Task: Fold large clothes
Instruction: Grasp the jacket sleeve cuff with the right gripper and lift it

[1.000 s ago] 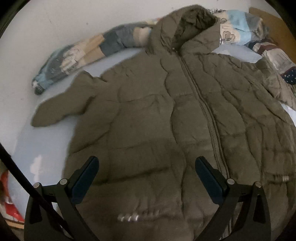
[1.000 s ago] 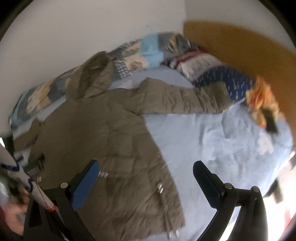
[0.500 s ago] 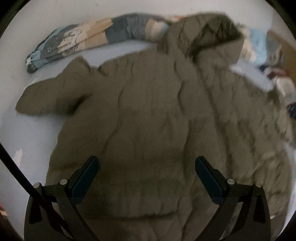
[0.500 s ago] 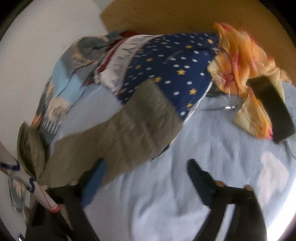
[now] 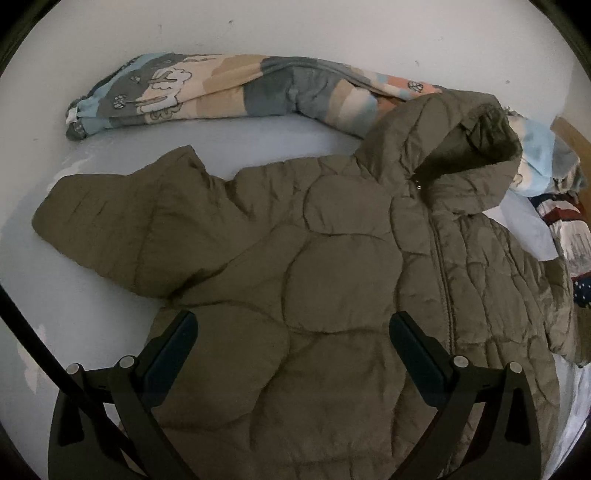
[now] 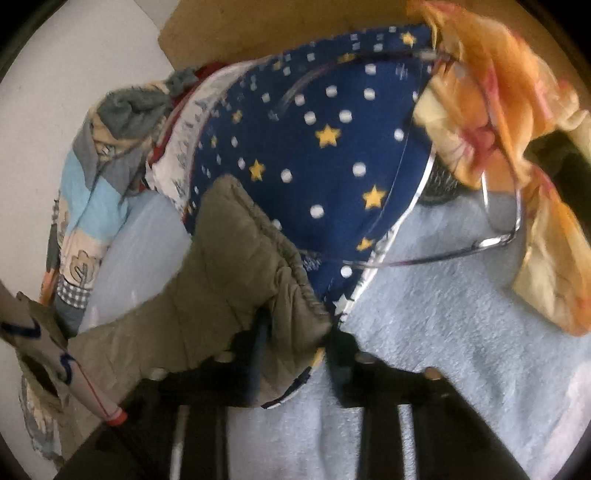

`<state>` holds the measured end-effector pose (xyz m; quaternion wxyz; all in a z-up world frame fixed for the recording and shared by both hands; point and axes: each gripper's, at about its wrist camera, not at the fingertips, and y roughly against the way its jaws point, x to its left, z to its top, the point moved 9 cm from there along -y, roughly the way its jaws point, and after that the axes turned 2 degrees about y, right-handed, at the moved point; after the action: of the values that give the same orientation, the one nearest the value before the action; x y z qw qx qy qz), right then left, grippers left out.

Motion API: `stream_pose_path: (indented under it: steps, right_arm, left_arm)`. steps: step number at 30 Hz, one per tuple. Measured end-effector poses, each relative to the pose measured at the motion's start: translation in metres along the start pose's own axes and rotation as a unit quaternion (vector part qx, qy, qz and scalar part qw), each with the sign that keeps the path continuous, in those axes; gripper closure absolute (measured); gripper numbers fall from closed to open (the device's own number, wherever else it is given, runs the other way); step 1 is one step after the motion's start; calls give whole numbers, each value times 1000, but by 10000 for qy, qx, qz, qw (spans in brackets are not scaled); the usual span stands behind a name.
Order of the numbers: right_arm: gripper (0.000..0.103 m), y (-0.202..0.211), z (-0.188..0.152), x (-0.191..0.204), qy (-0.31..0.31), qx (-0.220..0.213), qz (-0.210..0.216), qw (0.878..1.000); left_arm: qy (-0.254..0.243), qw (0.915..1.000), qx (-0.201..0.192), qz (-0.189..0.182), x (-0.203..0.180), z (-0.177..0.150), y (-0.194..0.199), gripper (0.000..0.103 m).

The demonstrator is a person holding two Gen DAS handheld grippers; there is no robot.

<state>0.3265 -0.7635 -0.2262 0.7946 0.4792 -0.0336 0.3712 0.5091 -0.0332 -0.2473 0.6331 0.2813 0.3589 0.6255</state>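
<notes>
An olive quilted hooded jacket (image 5: 332, 277) lies front up and zipped on the bed, hood (image 5: 461, 155) at the upper right and one sleeve (image 5: 122, 229) spread to the left. My left gripper (image 5: 293, 325) hovers open over the jacket's chest with nothing between its fingers. In the right wrist view the other sleeve (image 6: 229, 266) runs up onto a pillow. My right gripper (image 6: 299, 343) is at the sleeve's elastic cuff (image 6: 295, 295), its jaws closing with the cuff pinched between them.
A rolled patchwork blanket (image 5: 229, 92) lies along the white wall behind the jacket. A navy star-print pillow (image 6: 314, 147), an orange cloth (image 6: 498, 92) and a wire hanger (image 6: 498, 240) sit by the wooden headboard (image 6: 258, 29). The light blue sheet (image 6: 443, 350) lies to the right.
The right gripper swung from over the jacket's hem to the far sleeve's cuff and its jaws went from wide apart to pinching it. The left gripper drifted up the jacket, staying open.
</notes>
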Motion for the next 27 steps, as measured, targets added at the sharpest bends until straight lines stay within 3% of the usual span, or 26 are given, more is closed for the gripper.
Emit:
stream_pose_path:
  steps: [6, 15, 22, 27]
  right_arm:
    - [88, 57, 12, 55, 274, -541, 228, 9979]
    - [88, 179, 8, 255, 1395, -866, 1226, 9788]
    - [88, 241, -50, 402, 2032, -708, 2061, 9546]
    - [88, 247, -107, 471, 2335, -383, 2454, 9401]
  left_arm:
    - [-32, 10000, -53, -45, 0, 3, 17, 0]
    - [-124, 9998, -166, 45, 13, 13, 49, 0]
    - [-71, 9994, -333, 105, 40, 25, 75, 0]
    - [152, 9992, -367, 80, 69, 31, 88, 0]
